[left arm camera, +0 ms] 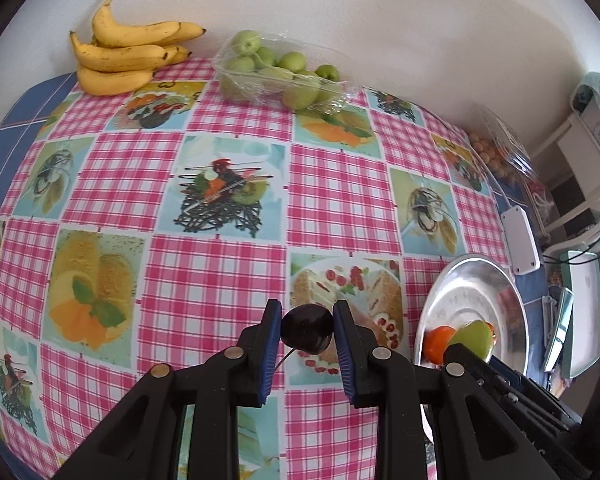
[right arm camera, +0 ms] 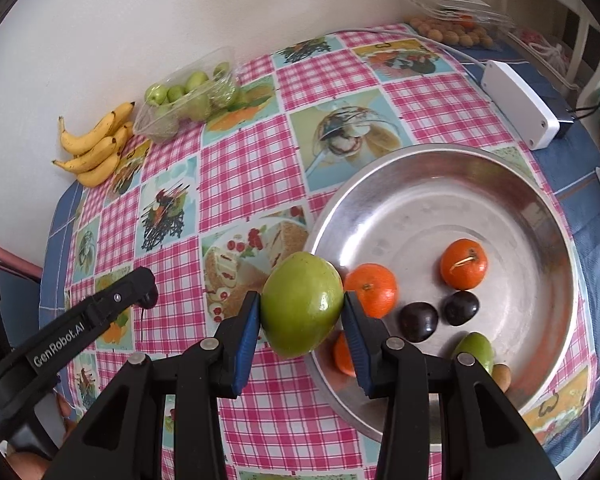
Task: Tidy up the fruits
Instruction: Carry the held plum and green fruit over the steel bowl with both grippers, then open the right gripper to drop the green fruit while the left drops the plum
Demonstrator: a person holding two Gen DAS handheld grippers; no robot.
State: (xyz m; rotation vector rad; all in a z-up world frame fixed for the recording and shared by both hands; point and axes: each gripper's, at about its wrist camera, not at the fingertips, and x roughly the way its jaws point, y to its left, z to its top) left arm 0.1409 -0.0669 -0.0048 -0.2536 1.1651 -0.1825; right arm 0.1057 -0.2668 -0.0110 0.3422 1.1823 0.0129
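The left gripper (left arm camera: 307, 330) grips a dark plum (left arm camera: 306, 329); the right gripper (right arm camera: 302, 312) grips a green fruit (right arm camera: 302, 304), the metal bowl (right arm camera: 540, 208) just to its right.

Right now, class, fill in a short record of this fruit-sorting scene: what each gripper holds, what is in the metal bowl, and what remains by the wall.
left gripper: shut on a dark plum, above the tablecloth
right gripper: shut on a green apple, at the bowl's near-left rim
metal bowl: three tangerines, two dark plums, one green fruit
by the wall: bananas; clear tray of green apples
table cover: pink checked tablecloth
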